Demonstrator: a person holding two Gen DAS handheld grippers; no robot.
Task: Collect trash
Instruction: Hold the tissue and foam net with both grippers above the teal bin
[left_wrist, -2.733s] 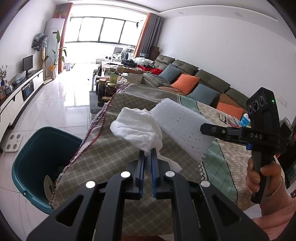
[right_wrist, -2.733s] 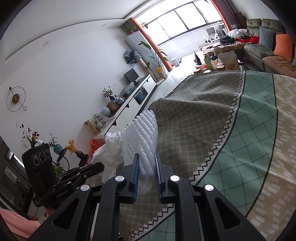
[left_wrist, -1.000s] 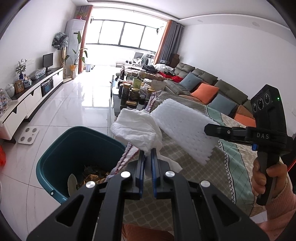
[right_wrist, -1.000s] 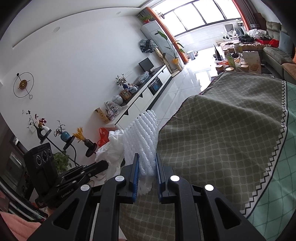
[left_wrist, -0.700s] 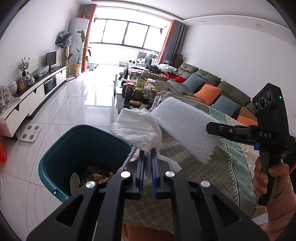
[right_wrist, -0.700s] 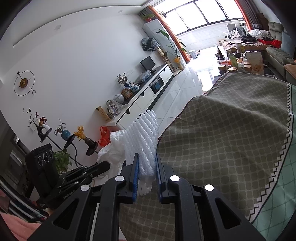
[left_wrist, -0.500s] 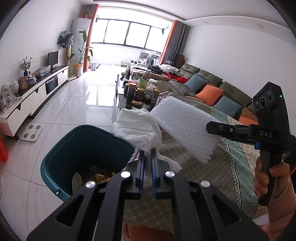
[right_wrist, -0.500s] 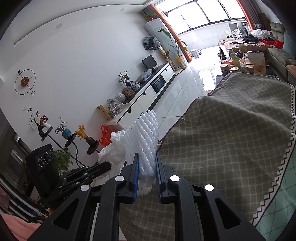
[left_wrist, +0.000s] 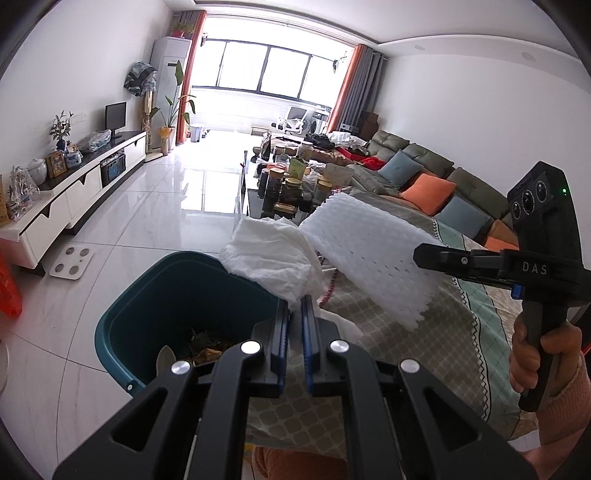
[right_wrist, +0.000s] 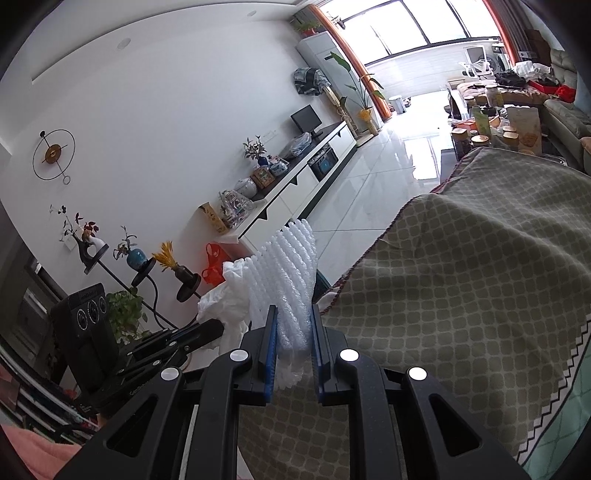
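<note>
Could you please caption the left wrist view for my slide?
Left tool gripping a crumpled tissue above the teal bin, foam netting alongside.

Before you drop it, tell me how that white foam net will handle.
The foam net probably weighs very little: the right gripper holds it out by one end without sag. It looks springy, squeezed between the pads. Released, it may drift and miss the bin.
</note>
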